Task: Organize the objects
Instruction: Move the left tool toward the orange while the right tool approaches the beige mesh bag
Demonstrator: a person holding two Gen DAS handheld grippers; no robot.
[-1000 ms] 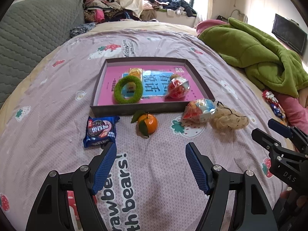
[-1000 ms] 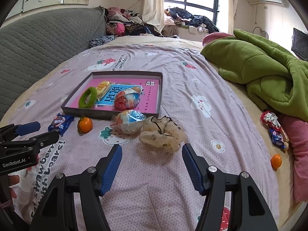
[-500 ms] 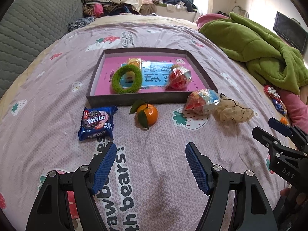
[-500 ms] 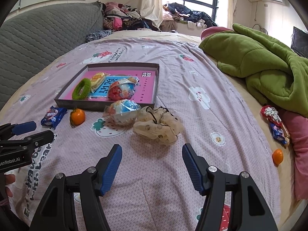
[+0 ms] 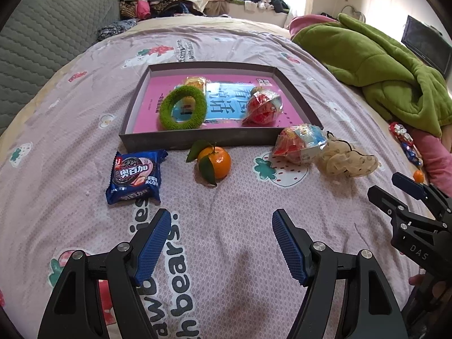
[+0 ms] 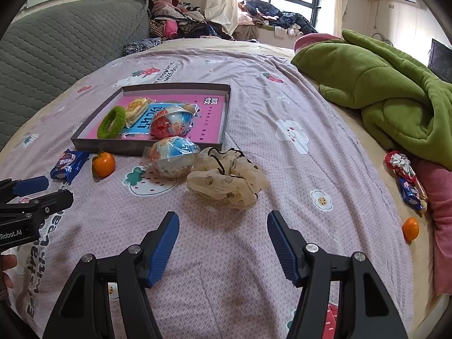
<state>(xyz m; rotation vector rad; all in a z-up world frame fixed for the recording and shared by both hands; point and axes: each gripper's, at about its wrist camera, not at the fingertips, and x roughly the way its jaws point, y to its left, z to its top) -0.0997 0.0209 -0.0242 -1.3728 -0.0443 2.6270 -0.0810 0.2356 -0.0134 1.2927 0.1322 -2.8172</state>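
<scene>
Risking a squashed or rolling tangerine (image 5: 217, 161) from the left wrist view if left gripper (image 5: 221, 243), released and angled down over the bedspread (image 5: 226, 226), closes off-centre; fruit just in front of box (image 5: 197, 138). Hovering empty and wide in right wrist view, right gripper (image 6: 223, 244) tilted down short of scrunchie (image 6: 226, 180); limp fabric likely bunching or slipping out.

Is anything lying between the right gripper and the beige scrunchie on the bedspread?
No. The right gripper is open, with only bare bedspread between it and the beige scrunchie; the wrapped toy ball sits at the scrunchie's left.
</scene>
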